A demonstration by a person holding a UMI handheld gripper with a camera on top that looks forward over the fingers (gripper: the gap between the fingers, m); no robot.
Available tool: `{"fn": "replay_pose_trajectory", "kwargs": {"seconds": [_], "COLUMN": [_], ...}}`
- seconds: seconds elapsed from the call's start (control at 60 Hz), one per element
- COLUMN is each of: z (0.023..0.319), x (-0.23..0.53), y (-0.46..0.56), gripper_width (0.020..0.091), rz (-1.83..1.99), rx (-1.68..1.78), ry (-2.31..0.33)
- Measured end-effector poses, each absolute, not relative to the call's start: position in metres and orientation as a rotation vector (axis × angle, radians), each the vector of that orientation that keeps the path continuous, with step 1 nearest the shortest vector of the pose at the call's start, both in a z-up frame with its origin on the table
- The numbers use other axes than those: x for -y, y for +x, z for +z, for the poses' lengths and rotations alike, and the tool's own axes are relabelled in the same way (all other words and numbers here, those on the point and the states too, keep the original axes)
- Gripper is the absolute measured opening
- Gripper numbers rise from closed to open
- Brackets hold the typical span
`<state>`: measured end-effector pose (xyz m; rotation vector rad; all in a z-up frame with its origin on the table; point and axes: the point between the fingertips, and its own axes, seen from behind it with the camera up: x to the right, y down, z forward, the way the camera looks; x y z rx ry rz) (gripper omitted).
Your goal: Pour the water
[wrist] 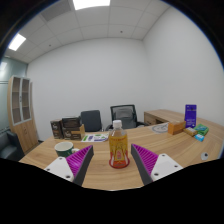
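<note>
A clear bottle (119,146) with a white cap, a yellow-orange label and a red base stands upright on the wooden table (105,175). It stands just ahead of my gripper (113,160), between the lines of the two fingers. The fingers, with purple pads (81,158), are spread wide with a gap at each side of the bottle; nothing is held. A pale green bowl (64,148) sits on the table to the left, beyond the left finger.
Dark boxes (70,127) and papers (96,137) lie at the table's far side. Two office chairs (123,115) stand behind it. To the right are an orange box (176,127), a purple carton (190,115) and small items. A cabinet (21,105) stands at left.
</note>
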<state>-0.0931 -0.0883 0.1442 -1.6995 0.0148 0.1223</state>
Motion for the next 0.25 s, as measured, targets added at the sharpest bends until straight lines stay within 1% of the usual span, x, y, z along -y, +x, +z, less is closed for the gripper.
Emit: {"fn": "replay_pose_trajectory", "kwargs": {"seconds": [0.25], "z": [0.154], "x": [0.204], "y": [-0.130], "gripper_width": [0.0837], "rz": [0.183], "rx": [0.032], "ry": [-1.689]}}
